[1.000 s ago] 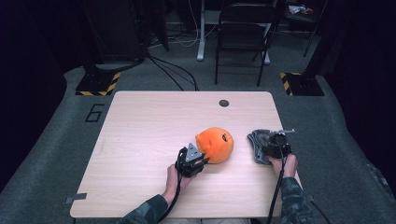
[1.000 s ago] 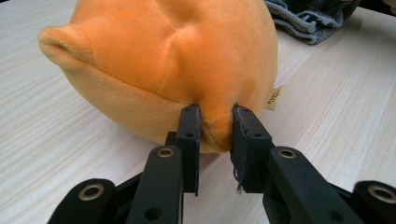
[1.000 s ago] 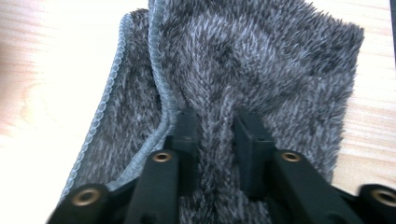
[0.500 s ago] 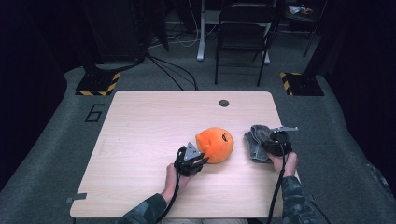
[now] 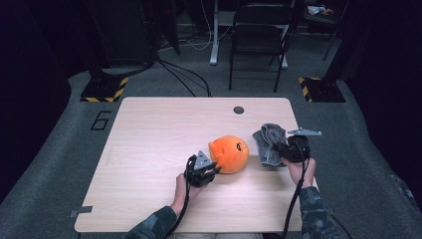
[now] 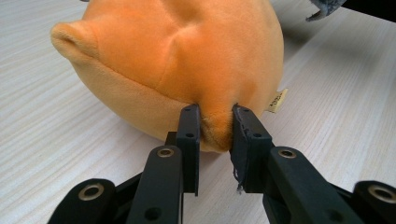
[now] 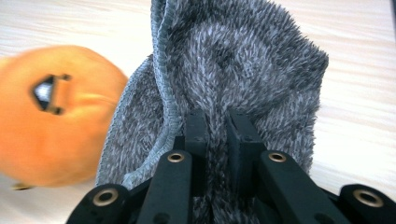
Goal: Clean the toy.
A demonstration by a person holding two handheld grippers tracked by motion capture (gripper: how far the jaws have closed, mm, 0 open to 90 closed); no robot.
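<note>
1. We see a pale wooden surface point(image 5: 149, 149) with a small dark round spot near its far edge.
2. On it, right of centre, lies the plush point(image 5: 229, 154), a round orange toy with a small dark-framed mark facing up and a little tag low on its side. It rests on the surface, just beside the cloth.
3. The cloth point(image 5: 268, 142) is grey and fuzzy with a stitched hem. It sits right of the plush, bunched and lifted at the near side, where it hangs from the right claw.
4. Our left claw point(image 5: 211, 171) is at the plush's near-left side, its jaws pinched on a fold of orange fabric at the toy's lower edge.
5. Our right claw point(image 5: 276, 152) has just been closing, and its jaws clamp a fold of the cloth.
</note>
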